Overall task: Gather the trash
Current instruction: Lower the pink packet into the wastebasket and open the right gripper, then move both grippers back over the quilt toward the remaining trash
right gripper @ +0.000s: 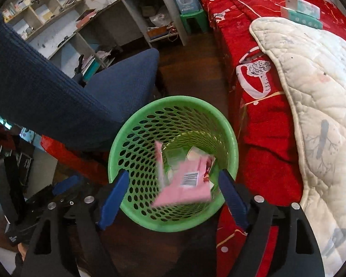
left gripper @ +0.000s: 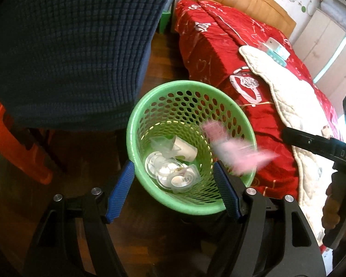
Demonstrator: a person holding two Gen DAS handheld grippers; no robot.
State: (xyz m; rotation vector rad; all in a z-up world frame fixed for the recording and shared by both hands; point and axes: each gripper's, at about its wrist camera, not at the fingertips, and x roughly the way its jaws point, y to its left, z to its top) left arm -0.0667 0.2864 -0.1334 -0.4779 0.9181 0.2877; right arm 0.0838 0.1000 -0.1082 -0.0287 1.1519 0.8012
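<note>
Your right gripper (right gripper: 173, 198) stands released above the green basket (right gripper: 117, 161), its blue pads spread to either side of the rim with nothing pressed between them. The pink wrapper (right gripper: 184, 184) is loose in the air over the basket's mouth, touching neither pad; its barcode faces up. In the left wrist view the same wrapper (left gripper: 233, 152) is a motion-blurred smear at the basket's far rim, just off the tip of your right gripper (left gripper: 286, 133), which enters from the right edge.

Your left gripper (left gripper: 173, 191) is likewise released and empty, its fingers straddling the near rim of the basket (left gripper: 136, 120) without clear contact; whether a pad touches the rim you cannot tell from these views.

Inside the basket lie clear plastic lids (left gripper: 170, 175) and a white paper cup (left gripper: 184, 150), resting on the bottom.

The basket sits on a dark wooden floor (left gripper: 163, 50), between a blue chair (left gripper: 69, 46) and a bed with a red cover (left gripper: 219, 53). A white quilt (right gripper: 311, 80) lies across the bed.
</note>
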